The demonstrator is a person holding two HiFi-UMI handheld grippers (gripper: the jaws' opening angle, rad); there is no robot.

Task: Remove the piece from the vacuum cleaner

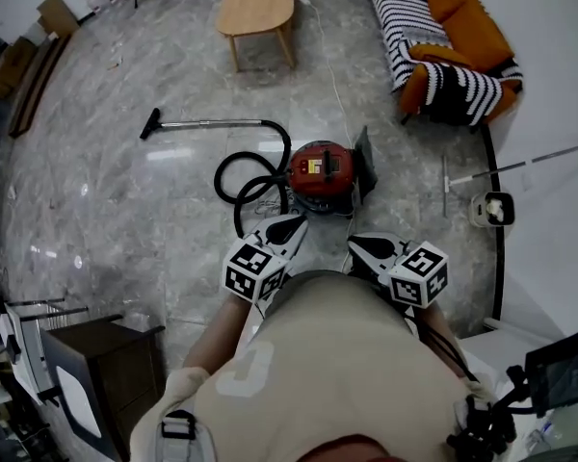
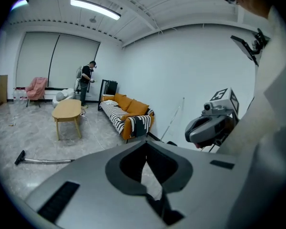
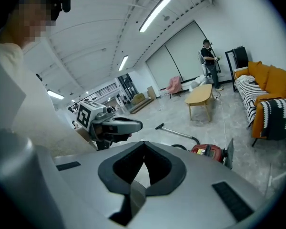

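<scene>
Step in hand: the approach, as I judge it; nothing on the vacuum cleaner (image 1: 323, 169) has been touched or taken off yet
Left hand-held gripper (image 1: 289, 227): jaw tips closed together with nothing between them, held close in front of the person's chest
Right hand-held gripper (image 1: 370, 248): jaws fully closed and empty, beside the left one and at about the same height
Where the vacuum cleaner is: on the floor (image 1: 125, 219) just ahead of both grippers, between the person and the low table (image 1: 258, 0), with the sofa (image 1: 441, 37) off to the right
Which way it points: the red body lies with its long axis across the head view; the hose (image 1: 246, 176) leaves its left end and loops on the floor
Tube (image 1: 207, 123): flat on the floor, long axis running left and right, the floor head (image 1: 150, 123) at its far left end, pointing away from the sofa
Piece to remove: I cannot tell which; the tube and floor head look the likeliest
Next move calls for: bending down, opening the jaws, steadying the body or hose with one gripper, and pulling the piece along its own axis with the other
</scene>
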